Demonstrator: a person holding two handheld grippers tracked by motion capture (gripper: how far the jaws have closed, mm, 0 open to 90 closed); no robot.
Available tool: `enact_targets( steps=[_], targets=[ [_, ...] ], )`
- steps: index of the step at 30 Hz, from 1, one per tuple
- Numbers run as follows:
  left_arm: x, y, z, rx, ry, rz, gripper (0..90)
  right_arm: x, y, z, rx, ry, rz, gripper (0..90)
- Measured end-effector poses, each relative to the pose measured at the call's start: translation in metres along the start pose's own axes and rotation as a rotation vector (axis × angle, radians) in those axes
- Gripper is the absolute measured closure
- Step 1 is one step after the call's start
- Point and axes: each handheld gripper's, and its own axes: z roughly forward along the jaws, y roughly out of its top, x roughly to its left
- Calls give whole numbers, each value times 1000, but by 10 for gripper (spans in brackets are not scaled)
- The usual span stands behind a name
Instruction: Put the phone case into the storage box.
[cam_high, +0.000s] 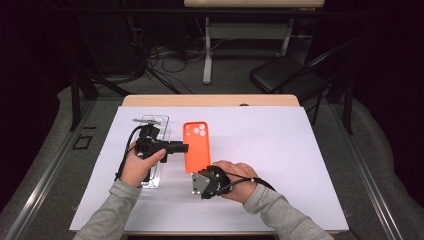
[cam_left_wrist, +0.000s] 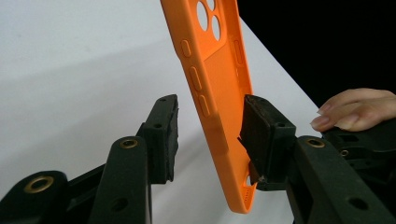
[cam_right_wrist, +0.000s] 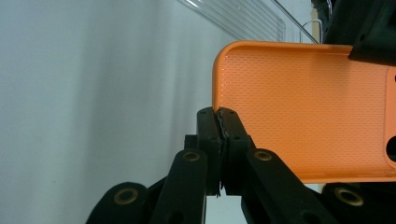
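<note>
From above, an orange phone case (cam_high: 197, 146) lies on the white sheet (cam_high: 280, 150) that covers the table, with a clear plastic tray (cam_high: 156, 150) just to its left. The left gripper (cam_high: 176, 147) reaches across that tray to the case's left edge, and the right gripper (cam_high: 202, 181) meets the case's near end. In the left gripper view the case (cam_left_wrist: 219, 93) stands between the jaws, which are spread apart; one pad touches its inner face, the other stands clear. In the right gripper view the jaws are pinched together on the case's (cam_right_wrist: 308, 112) rim near a corner, with the tray (cam_right_wrist: 243, 16) beyond.
</note>
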Motion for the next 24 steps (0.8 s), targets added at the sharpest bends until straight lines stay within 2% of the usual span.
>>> enact_targets(
  steps=[8,12,15,21,24],
  targets=[
    [0,-1,3,17,-4,-23,630,2,3,1,1,3,-7,893],
    [1,-2,3,14,-18,-59,652,3,4,2,-4,4,-11,893],
    [2,-3,3,8,-36,-104,672,4,5,1,-3,2,-14,893],
    [4,-4,3,2,-32,-121,693,6,7,2,-8,6,-21,893],
    [4,-5,3,-2,-29,-141,707,6,8,3,-10,7,-22,893]
  ],
)
